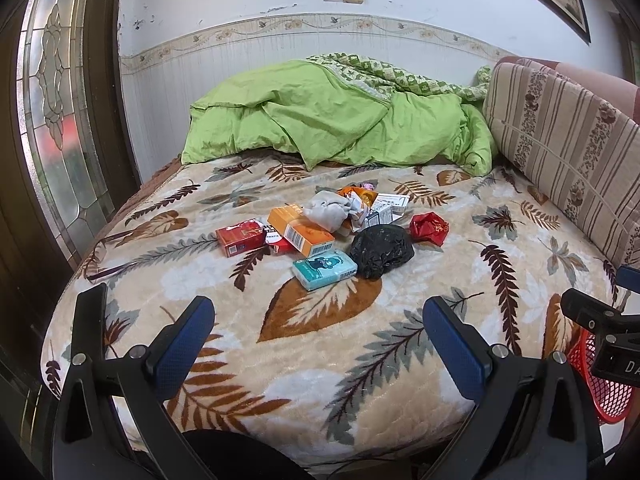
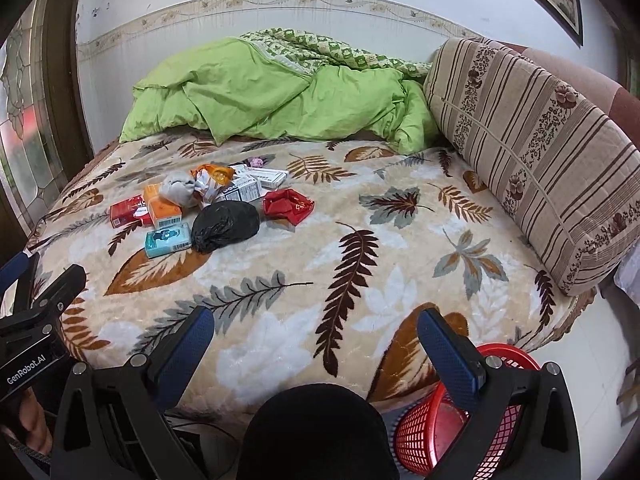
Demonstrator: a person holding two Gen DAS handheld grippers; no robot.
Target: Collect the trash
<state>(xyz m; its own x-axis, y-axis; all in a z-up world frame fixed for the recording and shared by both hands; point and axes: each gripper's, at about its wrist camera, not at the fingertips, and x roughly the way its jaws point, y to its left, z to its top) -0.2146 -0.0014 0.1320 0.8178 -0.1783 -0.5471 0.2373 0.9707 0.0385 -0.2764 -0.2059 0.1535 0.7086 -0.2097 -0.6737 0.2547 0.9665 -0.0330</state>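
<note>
Here, a bed [image 1: 400, 360] carries a green quilt [image 1: 340, 120] at the far end and a trash pile [image 1: 332, 232] mid-blanket. Red basket [image 2: 440, 420] — beside the near edge. Left gripper [image 1: 316, 340] and right gripper [image 2: 316, 344] — both spread, holding nothing.

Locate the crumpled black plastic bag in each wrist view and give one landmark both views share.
Left wrist: the black plastic bag lies just right of centre, on the bed.
Right wrist: black plastic bag lies left of centre.
Shared landmark: the teal box lies beside its left side in both.
</note>
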